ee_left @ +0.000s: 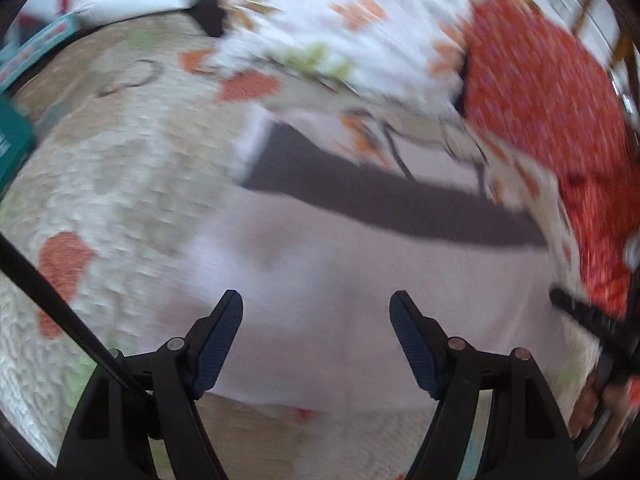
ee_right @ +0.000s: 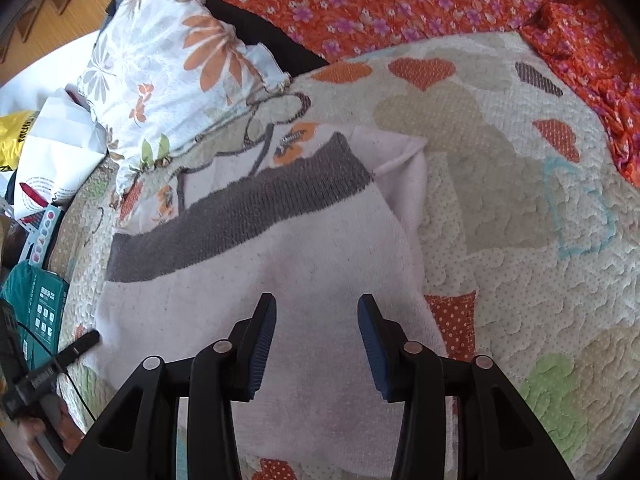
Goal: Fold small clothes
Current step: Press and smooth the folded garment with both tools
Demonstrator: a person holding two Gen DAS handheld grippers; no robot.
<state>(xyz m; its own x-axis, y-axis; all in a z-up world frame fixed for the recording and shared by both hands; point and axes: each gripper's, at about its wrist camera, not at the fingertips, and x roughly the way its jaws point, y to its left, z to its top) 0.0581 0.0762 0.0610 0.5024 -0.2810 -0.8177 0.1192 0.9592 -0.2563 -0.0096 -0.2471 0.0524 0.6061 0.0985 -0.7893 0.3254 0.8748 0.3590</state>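
A pale pink knitted garment [ee_right: 280,264] with a wide grey band [ee_right: 256,208] lies flat on the quilted bedspread [ee_right: 520,240]. It also shows in the left wrist view [ee_left: 340,280], blurred by motion, with its grey band [ee_left: 380,200] further off. My left gripper [ee_left: 316,308] is open and empty just above the pink cloth. My right gripper [ee_right: 317,312] is open and empty over the garment's near part. The left gripper [ee_right: 78,346] shows at the garment's left edge in the right wrist view.
A floral pillow [ee_right: 168,60] lies beyond the garment. An orange floral sheet [ee_right: 400,0] covers the far and right side. Teal boxes [ee_right: 36,308] and a white bag [ee_right: 60,152] sit at the left edge of the bed.
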